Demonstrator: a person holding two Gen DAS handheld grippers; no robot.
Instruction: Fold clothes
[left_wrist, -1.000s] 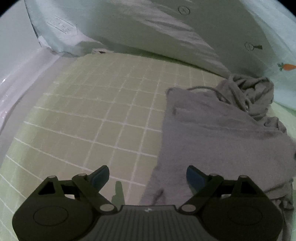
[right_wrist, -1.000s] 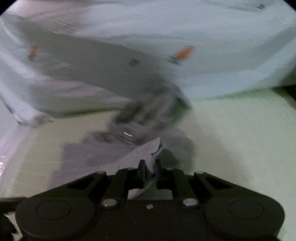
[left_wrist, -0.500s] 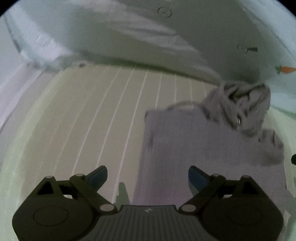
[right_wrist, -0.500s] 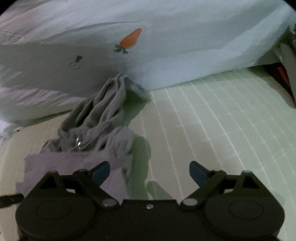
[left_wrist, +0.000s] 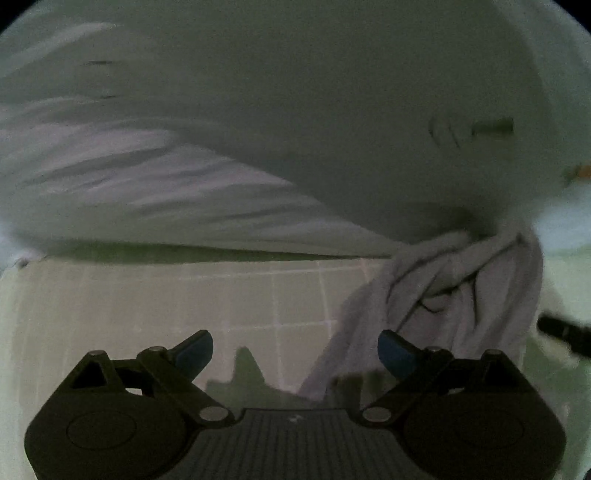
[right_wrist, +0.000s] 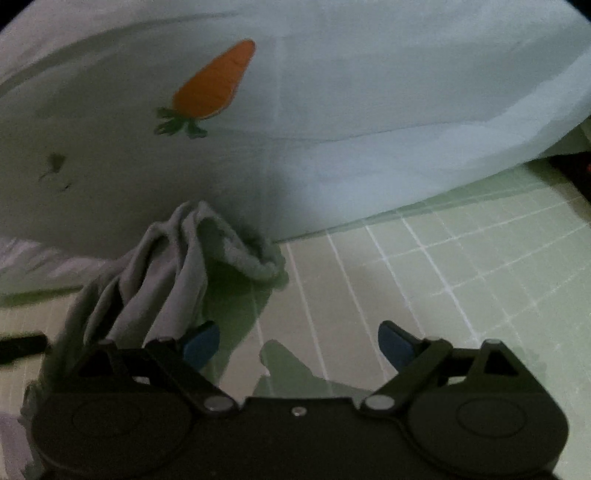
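Two grippers are seen above a pale green gridded mat (right_wrist: 461, 266). The grey garment (right_wrist: 162, 280) is bunched on the mat, its far end touching the white bedding (right_wrist: 369, 110) with a carrot print (right_wrist: 212, 86). The left gripper (left_wrist: 295, 354) is held with its blue-tipped fingers (left_wrist: 395, 356) spread wide and nothing gripped; the garment's near edge lies just beside the right-hand finger. The right gripper (right_wrist: 299, 343) is likewise wide open and empty, with the garment just beside its left-hand finger (right_wrist: 201, 345).
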